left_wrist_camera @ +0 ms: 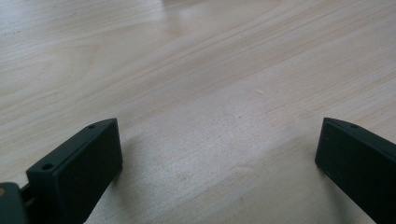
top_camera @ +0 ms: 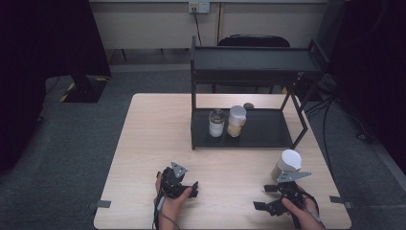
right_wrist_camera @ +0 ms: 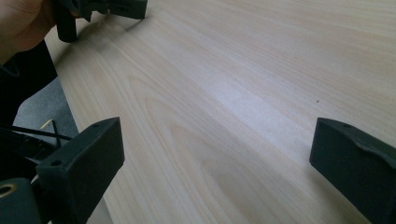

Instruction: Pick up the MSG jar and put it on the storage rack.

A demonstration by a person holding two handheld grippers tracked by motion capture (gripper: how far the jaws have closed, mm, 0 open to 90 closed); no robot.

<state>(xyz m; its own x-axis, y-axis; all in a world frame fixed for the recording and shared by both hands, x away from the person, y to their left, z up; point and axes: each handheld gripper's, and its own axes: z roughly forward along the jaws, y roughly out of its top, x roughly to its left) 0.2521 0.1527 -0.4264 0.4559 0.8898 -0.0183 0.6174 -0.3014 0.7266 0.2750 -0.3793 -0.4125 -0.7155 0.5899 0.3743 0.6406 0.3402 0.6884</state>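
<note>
White-lidded jar (top_camera: 288, 164) of tan contents stands just beyond the right gripper (top_camera: 268, 197); both it and the left gripper (top_camera: 191, 188) gape wide, empty.

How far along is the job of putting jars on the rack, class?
Done: two jars stand on the rack bottom shelf. In hand: nothing; the left gripper and the right gripper are both open over the table. Left: the white-lidded jar beside the right gripper is not yet picked up.
</note>
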